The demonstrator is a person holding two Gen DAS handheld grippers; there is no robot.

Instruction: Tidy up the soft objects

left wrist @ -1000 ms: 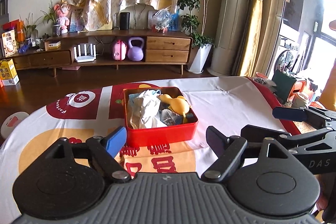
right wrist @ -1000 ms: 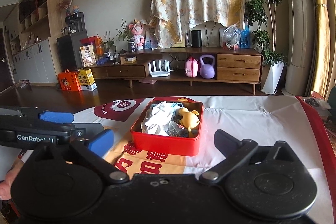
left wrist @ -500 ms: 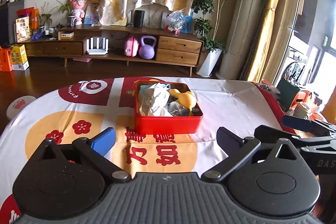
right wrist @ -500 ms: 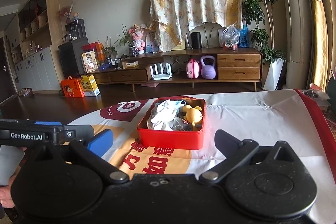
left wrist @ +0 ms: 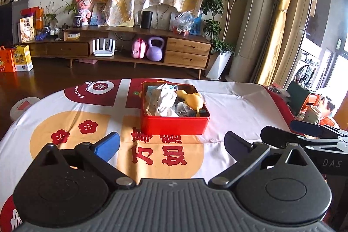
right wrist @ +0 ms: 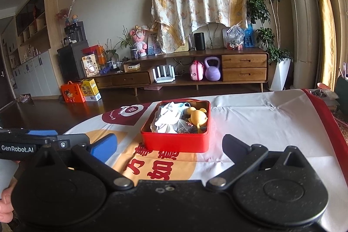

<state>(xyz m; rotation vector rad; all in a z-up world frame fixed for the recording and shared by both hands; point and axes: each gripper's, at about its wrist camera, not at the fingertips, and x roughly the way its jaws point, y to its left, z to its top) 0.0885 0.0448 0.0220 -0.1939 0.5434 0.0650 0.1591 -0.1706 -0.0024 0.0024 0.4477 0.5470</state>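
A red tin box [left wrist: 174, 123] stands on the table's printed cloth, also in the right wrist view [right wrist: 174, 140]. It holds a crumpled white cloth [left wrist: 164, 99] [right wrist: 167, 119], a yellow soft toy [left wrist: 192, 99] [right wrist: 198, 117] and a clear bag [right wrist: 184, 125]. My left gripper [left wrist: 171, 142] is open and empty, in front of the box and apart from it. My right gripper [right wrist: 169, 145] is open and empty, also in front of the box. Each gripper shows at the edge of the other's view, the right [left wrist: 304, 134] and the left [right wrist: 43, 140].
The table cloth [left wrist: 65, 123] carries red and orange prints. Its red border [right wrist: 326, 127] runs along the right edge. A wooden TV cabinet [left wrist: 130, 49] and plants [left wrist: 219, 5] stand beyond the table. Bags and a cup [left wrist: 313, 110] sit off the right side.
Both grippers have drawn back from the red box and risen a little; the box looks smaller and farther away. Both jaws stay open and empty.
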